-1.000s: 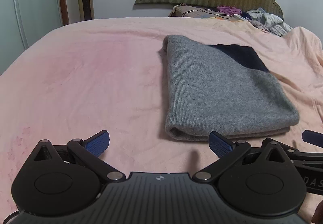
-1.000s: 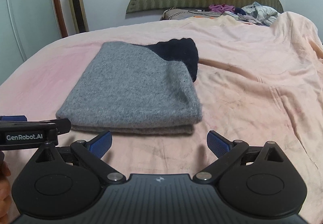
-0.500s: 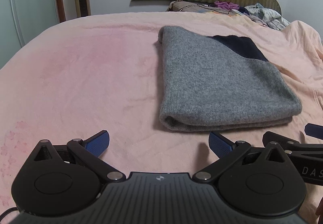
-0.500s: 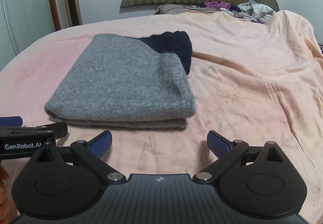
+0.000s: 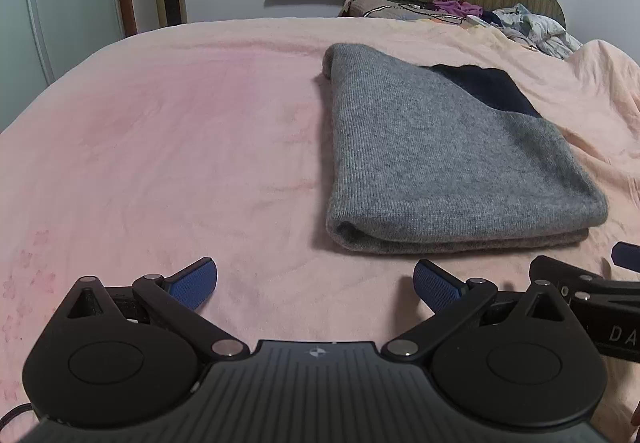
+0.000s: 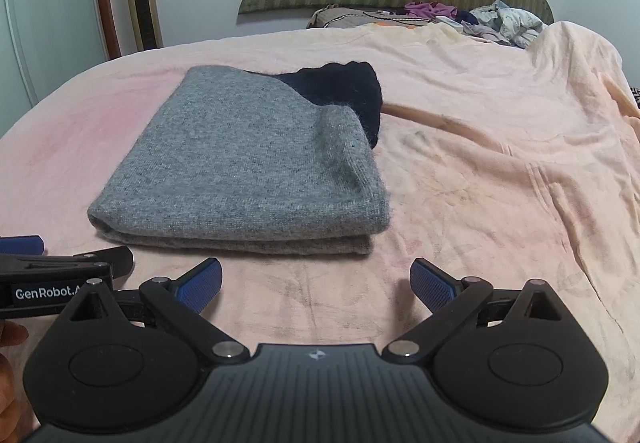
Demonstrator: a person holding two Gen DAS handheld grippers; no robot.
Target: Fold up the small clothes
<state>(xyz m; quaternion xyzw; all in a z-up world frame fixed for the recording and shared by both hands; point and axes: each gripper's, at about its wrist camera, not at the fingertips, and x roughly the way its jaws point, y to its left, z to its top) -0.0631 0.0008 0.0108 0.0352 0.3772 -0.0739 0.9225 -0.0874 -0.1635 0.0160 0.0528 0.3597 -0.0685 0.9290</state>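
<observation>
On a pink blanket (image 5: 160, 163), one folded grey sweater (image 5: 432, 163) with one dark navy patch lies flat. Two grippers hover just before its near edge, apart from it: left gripper (image 5: 315, 279) and right gripper (image 6: 316, 279), each spread wide, holding nothing.

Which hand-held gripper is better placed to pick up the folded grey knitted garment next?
Probably the right hand-held gripper: open, with the folded grey knitted garment almost straight ahead. From the open left hand-held gripper it lies off to the right.
</observation>
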